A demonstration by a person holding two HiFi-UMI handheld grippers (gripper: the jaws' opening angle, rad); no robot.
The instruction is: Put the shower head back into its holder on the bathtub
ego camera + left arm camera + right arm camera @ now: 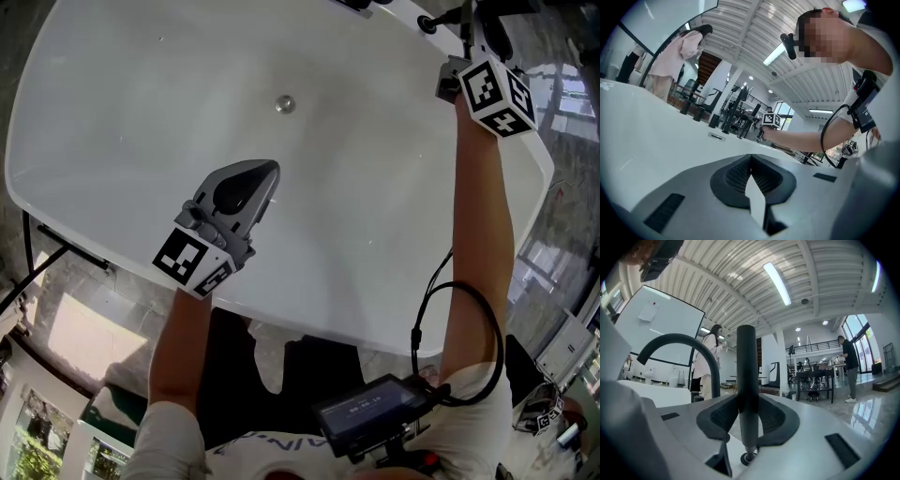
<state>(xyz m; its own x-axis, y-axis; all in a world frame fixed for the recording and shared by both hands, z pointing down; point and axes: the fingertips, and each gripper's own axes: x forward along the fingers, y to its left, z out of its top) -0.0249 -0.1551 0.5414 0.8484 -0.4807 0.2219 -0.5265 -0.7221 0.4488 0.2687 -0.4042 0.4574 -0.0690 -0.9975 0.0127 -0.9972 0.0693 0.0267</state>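
Observation:
My right gripper (466,45) is at the white bathtub's (112,216) far right rim, among the black fittings. It is shut on the shower head (746,376), a dark grey stick handset that stands upright between the pads. The handset's lower end meets a round black holder ring (749,458) on the rim. A black arched spout (677,341) rises just left of it. My left gripper (265,174) hovers over the middle of the tub, jaws together and nothing in them. In the left gripper view its pads (764,180) meet above the white tub surface.
The tub's round drain (284,104) lies beyond the left gripper. A black knob (428,23) stands on the far rim. A cable (441,309) loops to a device at my waist. A person in pink (675,56) stands by a whiteboard; another person (850,369) stands at desks.

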